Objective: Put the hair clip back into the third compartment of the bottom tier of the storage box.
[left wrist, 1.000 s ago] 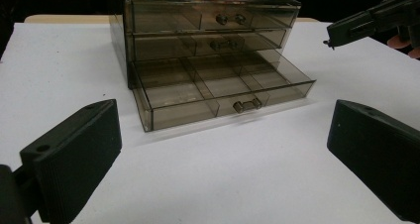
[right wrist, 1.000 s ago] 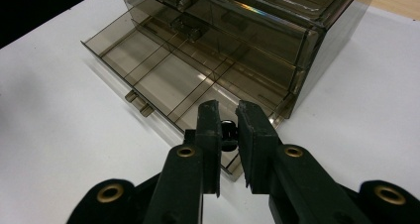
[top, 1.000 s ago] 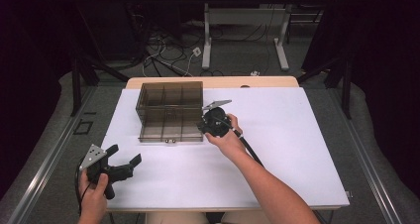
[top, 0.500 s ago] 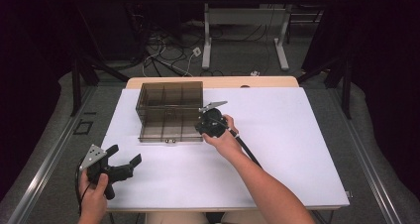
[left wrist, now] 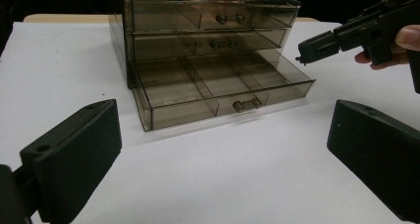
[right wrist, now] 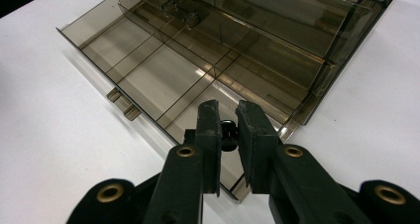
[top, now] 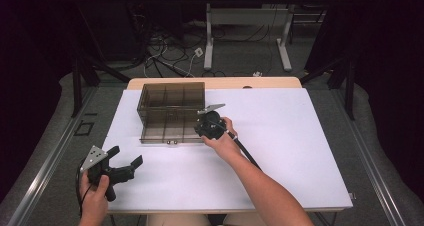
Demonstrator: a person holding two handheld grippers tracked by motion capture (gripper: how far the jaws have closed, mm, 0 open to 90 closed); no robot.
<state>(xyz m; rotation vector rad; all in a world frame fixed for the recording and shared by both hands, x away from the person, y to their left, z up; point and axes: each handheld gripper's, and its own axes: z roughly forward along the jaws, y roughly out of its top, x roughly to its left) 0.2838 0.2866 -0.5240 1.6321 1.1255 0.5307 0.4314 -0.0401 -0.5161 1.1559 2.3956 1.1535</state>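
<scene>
A smoky transparent cabinet (top: pixel 172 98) with three drawers stands on the white table (top: pixel 280 151). Its bottom drawer (top: pixel 167 131) is pulled out, and the divided compartments (right wrist: pixel 148 70) I can see hold nothing. My right gripper (top: pixel 200 129) hovers at the open drawer's right end, and its jaws (right wrist: pixel 228 112) are shut on a small black object (right wrist: pixel 228 133) just above the front right compartment. Near the table's front left corner, my left gripper (top: pixel 125 157) is held wide open and faces the cabinet (left wrist: pixel 208 45) with nothing between its jaws. The right gripper (left wrist: pixel 319 43) also appears in the left gripper view.
The open drawer has a small handle (left wrist: pixel 246 104) on its front wall. Bare white table lies to the right of and in front of the cabinet. Beyond the far edge are desk legs (top: pixel 285 41) and cables (top: pixel 165 61) on the floor.
My right gripper has edged slightly left toward the open drawer's right end. The left gripper has stayed in place.
</scene>
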